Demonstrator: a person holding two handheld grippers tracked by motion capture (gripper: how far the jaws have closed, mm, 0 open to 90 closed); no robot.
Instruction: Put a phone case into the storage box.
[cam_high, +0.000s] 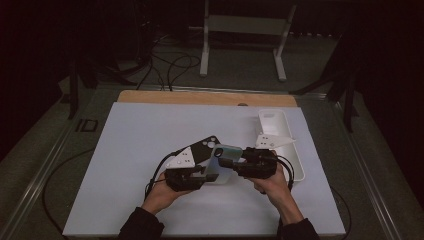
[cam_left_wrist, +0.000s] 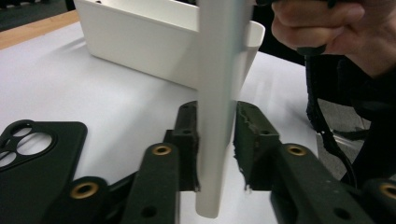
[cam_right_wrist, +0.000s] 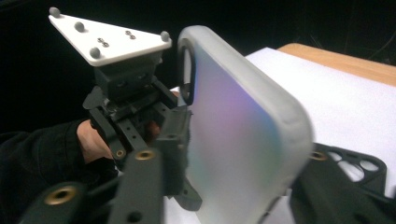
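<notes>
phone case (cam_high: 223, 162) between tongs, bin (cam_high: 292, 150) right

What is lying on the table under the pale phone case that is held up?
Under the pale phone case, the black phone case lies flat on the white table. The held case and the left tool cover its lower part.

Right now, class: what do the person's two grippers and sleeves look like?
Both the left gripper and the right gripper are black, each with a pale three-cornered plate studded with small knobs. Their jaws show brass-coloured rivets. Black cables trail from each. The person wears dark long sleeves.
</notes>
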